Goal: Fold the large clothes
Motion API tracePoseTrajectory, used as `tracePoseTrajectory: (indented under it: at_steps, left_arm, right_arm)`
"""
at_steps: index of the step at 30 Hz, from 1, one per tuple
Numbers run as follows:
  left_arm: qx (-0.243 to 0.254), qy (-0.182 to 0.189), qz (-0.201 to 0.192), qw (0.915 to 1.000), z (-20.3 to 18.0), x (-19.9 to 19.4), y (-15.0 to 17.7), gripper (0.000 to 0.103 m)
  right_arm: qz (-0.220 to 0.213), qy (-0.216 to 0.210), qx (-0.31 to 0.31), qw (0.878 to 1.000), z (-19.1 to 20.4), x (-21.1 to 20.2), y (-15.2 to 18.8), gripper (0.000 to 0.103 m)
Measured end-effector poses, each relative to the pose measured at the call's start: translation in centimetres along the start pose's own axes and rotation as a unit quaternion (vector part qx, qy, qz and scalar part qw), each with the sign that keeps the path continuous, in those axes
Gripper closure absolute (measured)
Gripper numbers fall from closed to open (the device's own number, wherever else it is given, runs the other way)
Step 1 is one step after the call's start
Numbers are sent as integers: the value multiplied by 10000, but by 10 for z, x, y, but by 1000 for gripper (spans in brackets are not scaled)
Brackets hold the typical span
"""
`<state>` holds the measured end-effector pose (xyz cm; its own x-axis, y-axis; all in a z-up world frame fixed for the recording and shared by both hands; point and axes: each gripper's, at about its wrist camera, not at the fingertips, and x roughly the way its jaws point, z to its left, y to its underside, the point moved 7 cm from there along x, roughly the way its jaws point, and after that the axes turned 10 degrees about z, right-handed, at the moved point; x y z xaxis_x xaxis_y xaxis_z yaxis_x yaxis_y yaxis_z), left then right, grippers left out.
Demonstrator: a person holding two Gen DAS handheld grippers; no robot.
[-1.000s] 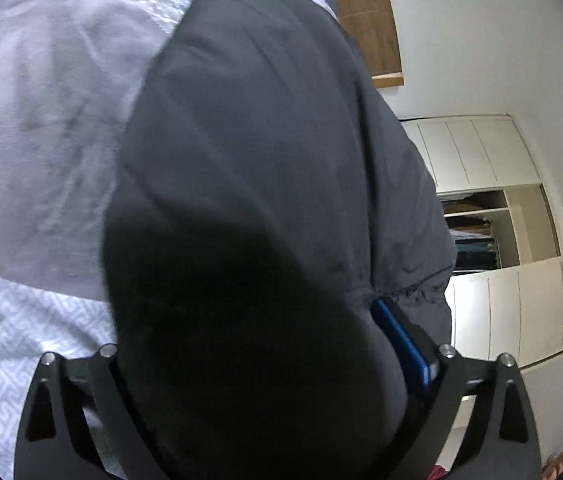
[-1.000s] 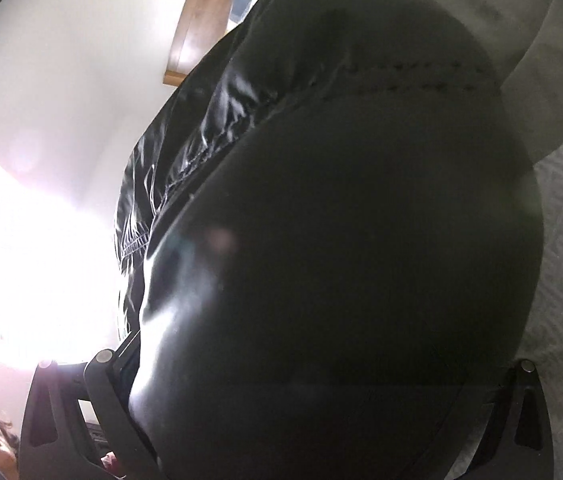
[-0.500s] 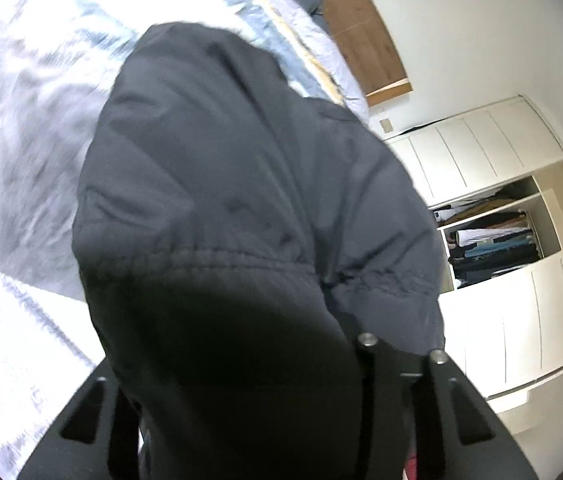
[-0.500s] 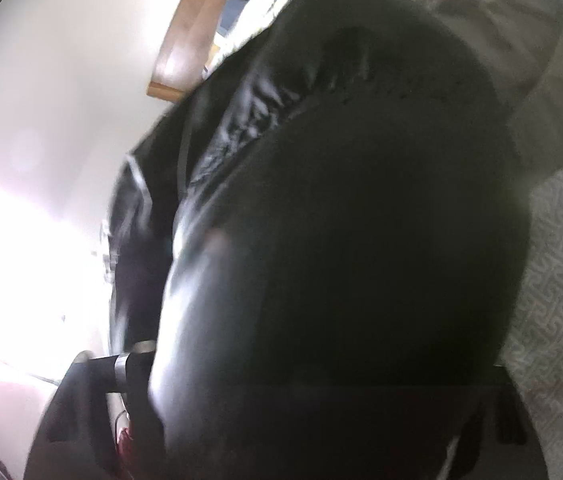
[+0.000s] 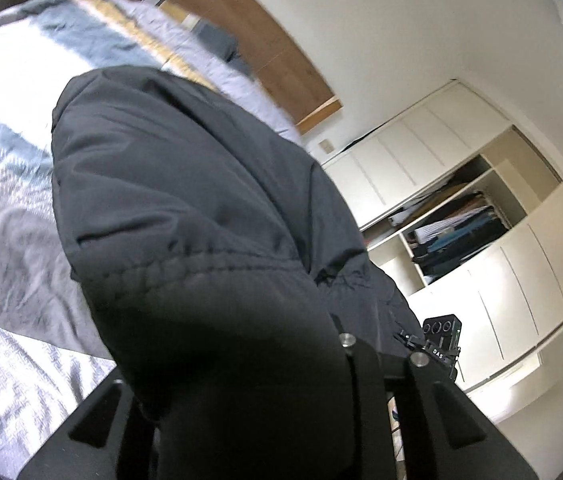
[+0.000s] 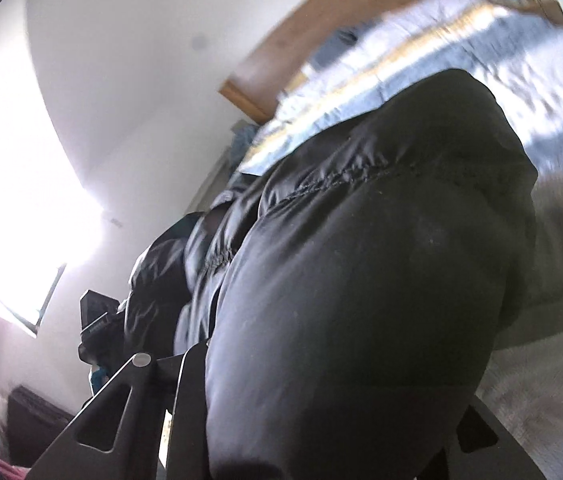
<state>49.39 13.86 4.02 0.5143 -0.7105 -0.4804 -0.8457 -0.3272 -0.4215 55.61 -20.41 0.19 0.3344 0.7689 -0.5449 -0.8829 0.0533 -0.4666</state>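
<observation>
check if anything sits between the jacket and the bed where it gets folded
Nothing visible does. The dark jacket is bunched in both tools, left tool and right tool, above the bed. The bedding that shows is bare, though the jacket itself hides much of it.

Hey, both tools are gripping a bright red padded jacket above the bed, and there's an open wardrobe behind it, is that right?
Not quite: the padded jacket is black, not red, as the left wrist view shows. The rest holds: the left tool and right tool both grip it above the bed, and the open wardrobe stands behind.
</observation>
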Motion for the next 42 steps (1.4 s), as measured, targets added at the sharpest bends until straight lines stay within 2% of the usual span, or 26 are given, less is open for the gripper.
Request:
tracePoseTrajectory:
  at_steps: [3, 6, 9, 10, 13, 17, 19, 22, 24, 25, 28, 29, 33, 39, 42]
  left_arm:
    - [75, 81, -87, 9999, -16, -25, 9, 82]
    - [86, 131, -122, 9998, -15, -49, 32, 82]
    - [23, 123, -84, 9999, -19, -53, 60, 82]
    - [-13, 102, -63, 9999, -14, -55, 71, 82]
    - [-197, -68, 69, 9998, 15, -40, 91, 82]
    - [-455, -685, 243, 9963, 58, -25, 109, 82]
    - [-686, -808, 255, 9940, 81, -28, 114, 79]
    - [-934, -1127, 317, 9887, 107, -37, 121, 68]
    - [-1047, -1213, 379, 9863, 114, -42, 125, 61]
    - [-1083, -1246, 398, 9855, 119, -44, 125, 58]
    - [-1071, -1418, 448, 9831, 126, -53, 116, 54]
    - [-1051, -1513, 444, 9819, 128, -58, 111, 53]
    - [-943, -1743, 356, 9795, 133, -86, 101, 52]
    - [-987, -2361, 49, 9667, 127, -145, 113, 52]
    - [-887, -2504, -119, 9640, 112, -164, 121, 52]
  right_arm:
    - [-56, -48, -137, 9999, 20, -15, 4, 78]
    - [-105, -156, -161, 9997, 32, -25, 19, 78]
    - [-74, -252, -72, 9996, 17, -32, 41, 78]
    - [-52, -261, -19, 9996, 16, -24, 36, 78]
    - [52, -228, 211, 9995, -4, -14, 53, 78]
    - [251, 78, 578, 9980, -40, -8, 89, 78]
    - [299, 276, 818, 9958, -64, -13, 92, 77]
    - [383, 672, 1092, 9910, -92, -15, 99, 64]
    - [427, 963, 1139, 9879, -99, -18, 103, 44]
    - [449, 1151, 1134, 9858, -102, -23, 110, 40]
    - [445, 1399, 1135, 9826, -106, -32, 113, 29]
    - [424, 1521, 1128, 9810, -108, -37, 112, 21]
    - [308, 1872, 1126, 9754, -118, -60, 114, 12]
    - [172, 2643, 1245, 9562, -126, -112, 133, 11]
    - [65, 2817, 1125, 9529, -116, -126, 140, 11]
